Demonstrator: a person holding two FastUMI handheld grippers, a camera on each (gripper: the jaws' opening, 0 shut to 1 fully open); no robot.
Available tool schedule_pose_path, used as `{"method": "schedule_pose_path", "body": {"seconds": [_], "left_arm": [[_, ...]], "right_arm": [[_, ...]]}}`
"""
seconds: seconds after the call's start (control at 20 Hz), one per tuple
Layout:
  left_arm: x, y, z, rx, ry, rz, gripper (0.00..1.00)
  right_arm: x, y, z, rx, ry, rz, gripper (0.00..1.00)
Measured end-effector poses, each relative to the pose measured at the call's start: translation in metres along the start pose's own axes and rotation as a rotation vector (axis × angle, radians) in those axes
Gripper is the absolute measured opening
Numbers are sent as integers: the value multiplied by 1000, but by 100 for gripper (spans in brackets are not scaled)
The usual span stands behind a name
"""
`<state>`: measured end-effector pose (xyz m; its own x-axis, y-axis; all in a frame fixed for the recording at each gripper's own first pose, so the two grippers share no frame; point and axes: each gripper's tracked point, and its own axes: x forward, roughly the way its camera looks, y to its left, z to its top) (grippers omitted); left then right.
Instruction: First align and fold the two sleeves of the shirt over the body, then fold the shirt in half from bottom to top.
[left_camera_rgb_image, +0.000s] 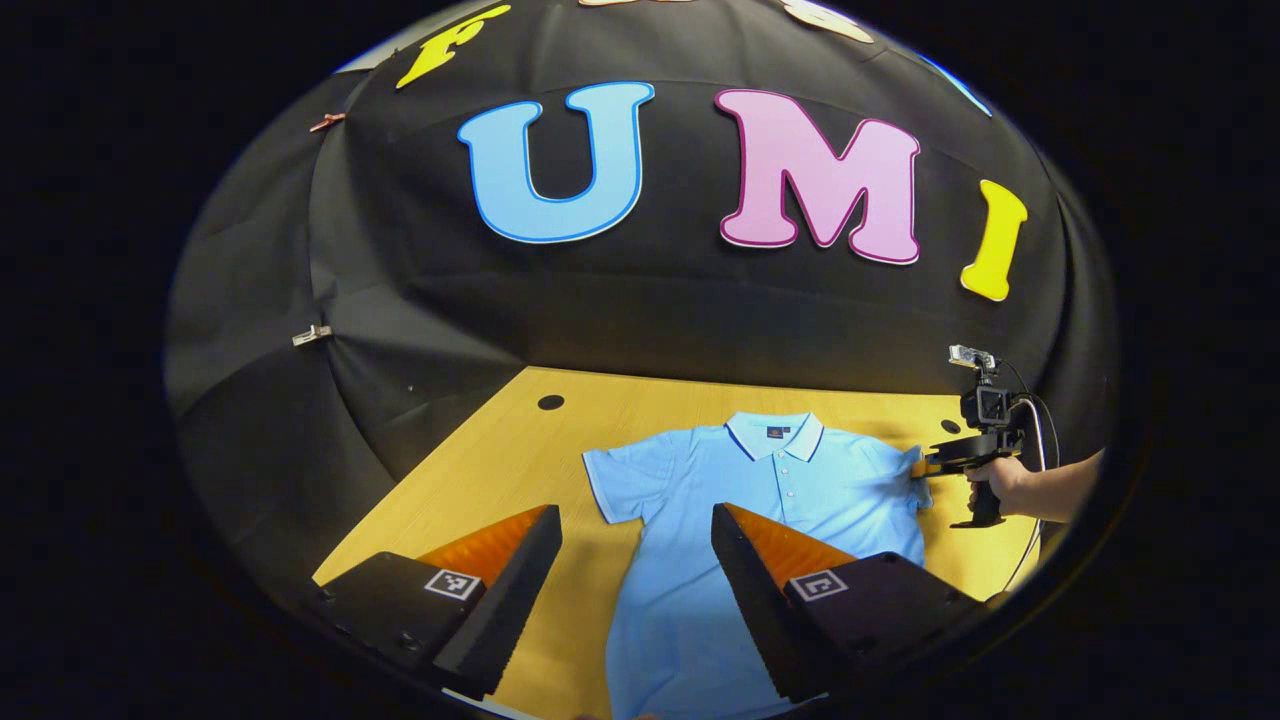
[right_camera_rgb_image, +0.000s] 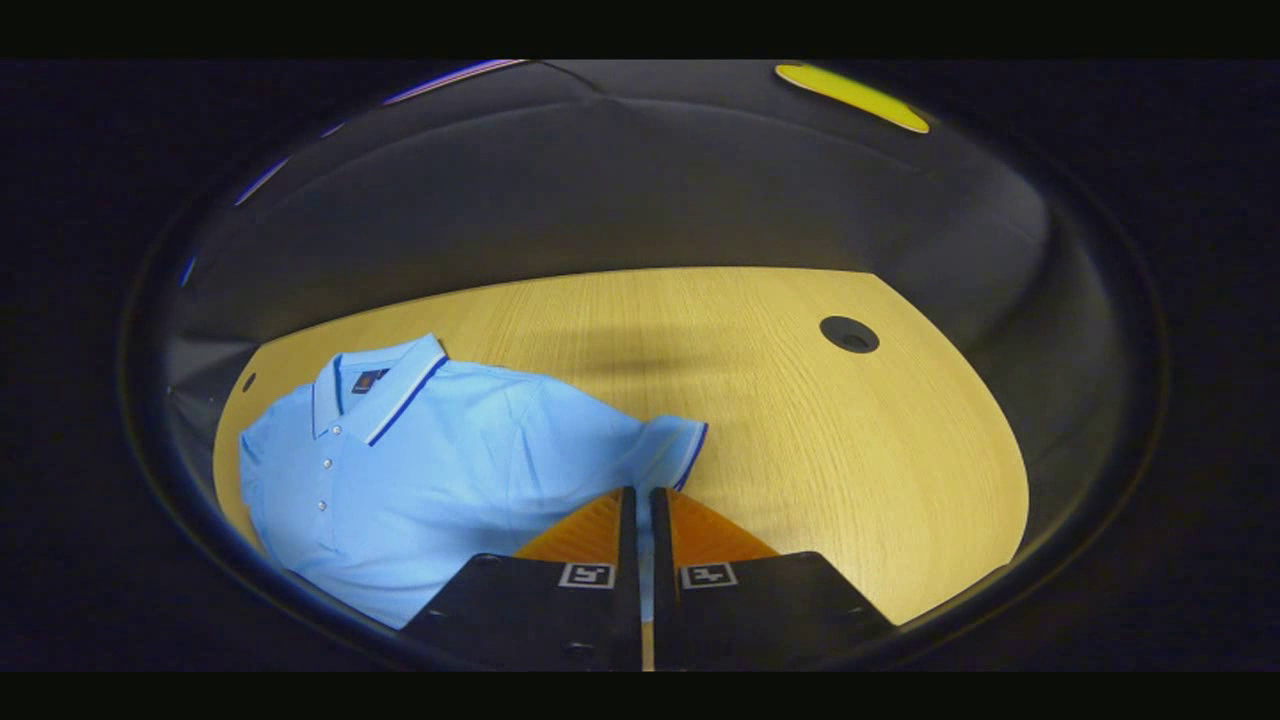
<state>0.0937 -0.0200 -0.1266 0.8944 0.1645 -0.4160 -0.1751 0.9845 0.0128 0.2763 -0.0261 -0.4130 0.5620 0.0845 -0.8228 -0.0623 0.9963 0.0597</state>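
Wood-grain bench (left_camera_rgb_image: 480, 440), black cloth wall (left_camera_rgb_image: 420, 330) behind it, and a round dark hole (left_camera_rgb_image: 550, 402) in the bench top near the far left corner in the left gripper view. The shirt (left_camera_rgb_image: 760, 500), light blue with a dark-trimmed collar, lies flat and face up, collar toward the far edge, hem toward the near edge.

Left gripper (left_camera_rgb_image: 636, 520) hangs over the shirt's lower body with its fingers spread wide, nothing between them and touching nothing. Off at the right edge of the bench a hand (left_camera_rgb_image: 1000, 480) holds the right gripper (left_camera_rgb_image: 925, 466) against the sleeve end.

Over to the right gripper view: shirt (right_camera_rgb_image: 440, 460) on the left, bare bench (right_camera_rgb_image: 850, 450) on the right with another hole (right_camera_rgb_image: 849, 334). The right gripper (right_camera_rgb_image: 645, 492) has its fingers all but together, pinching the cuff of the sleeve (right_camera_rgb_image: 670, 445), with blue cloth in the slit between them.
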Motion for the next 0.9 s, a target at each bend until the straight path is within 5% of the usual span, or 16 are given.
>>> {"method": "schedule_pose_path", "body": {"seconds": [0.1,0.3,0.75,0.8,0.85,0.9], "left_arm": [[-2,3,-3,-14,6,3,96],[-3,9,-6,-20,12,8,96],[-13,20,-12,-41,9,16,96],[-15,20,-12,-42,6,7,96],[-18,22,-14,-42,7,-3,96],[-20,23,-17,-39,12,-10,96]], "right_arm": [[-1,1,2,40,8,11,0],[-6,1,7,72,14,2,5],[-54,71,57,-233,-140,-15,0],[-58,84,58,-272,-151,-17,11],[-62,100,56,-300,-156,-11,0],[-66,119,51,-319,-157,6,0]]}}
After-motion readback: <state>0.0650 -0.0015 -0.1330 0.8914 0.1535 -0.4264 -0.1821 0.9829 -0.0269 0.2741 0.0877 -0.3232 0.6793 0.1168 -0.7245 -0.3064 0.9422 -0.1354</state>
